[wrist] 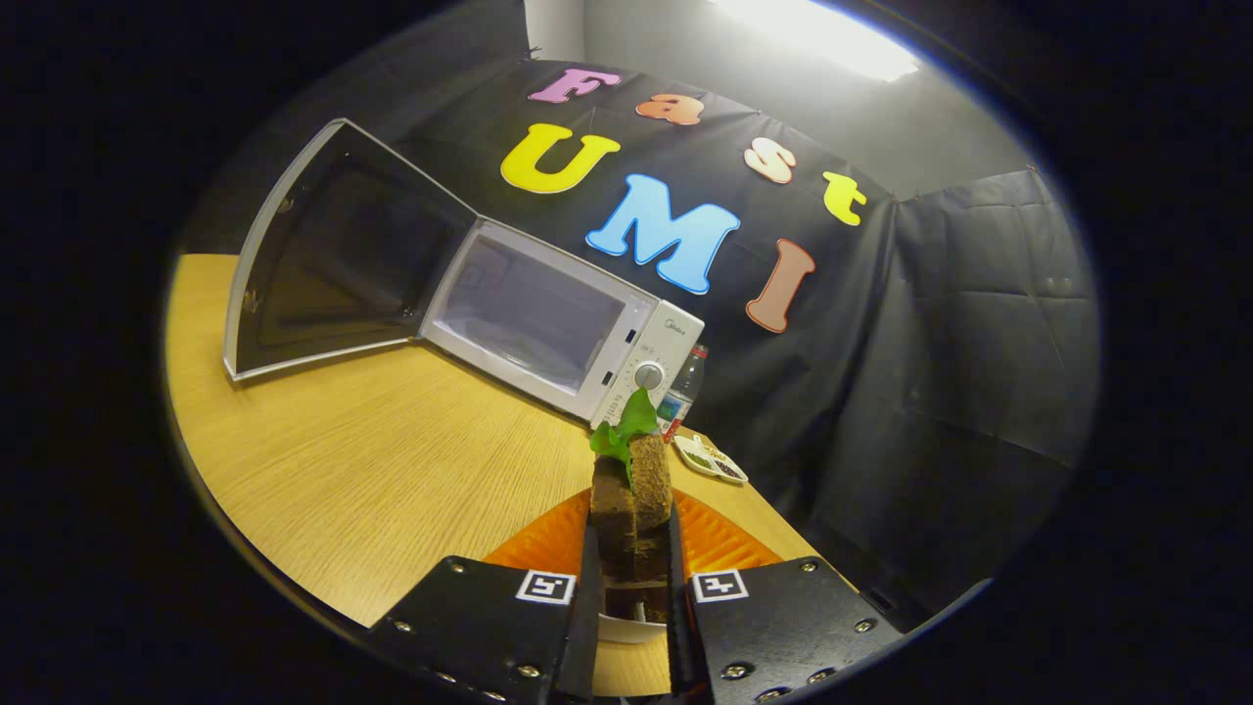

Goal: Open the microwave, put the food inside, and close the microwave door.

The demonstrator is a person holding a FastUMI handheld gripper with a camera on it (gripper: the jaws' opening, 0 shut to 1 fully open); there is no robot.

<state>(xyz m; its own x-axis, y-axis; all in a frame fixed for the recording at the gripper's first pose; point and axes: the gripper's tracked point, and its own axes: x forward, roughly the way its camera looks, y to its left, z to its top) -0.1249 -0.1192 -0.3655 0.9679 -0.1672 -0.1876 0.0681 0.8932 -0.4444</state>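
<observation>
At about ten o'clock from the tongs (631, 548), the microwave door (333, 255) is seen swung wide open, its lower edge close to the bench (372, 460). Just to the right of the door, at about eleven o'clock, the microwave (548, 318) stands with its cavity (524, 313) exposed and apparently empty, so the opening step is judged complete and the carrying of the food to be in hand. Further right on the microwave front, a control panel with a round dial (648, 376) is visible; a small brand mark sits near the panel's top, but it is too small to be read. The tongs are closed narrowly on the food (634, 504), a brown sandwich-like stack with a green leaf (626, 431) at its far end, held between both fingers above an orange plate (729, 548). To do the step well, the food should be kept level and firmly pinched, swung toward eleven o'clock, and brought through the middle of the opening, with the door's edge and the panel side avoided. At one o'clock, beyond the food, a clear bottle (685, 387) and a small dish (710, 460) are placed; the bottle's label cannot be read.
</observation>
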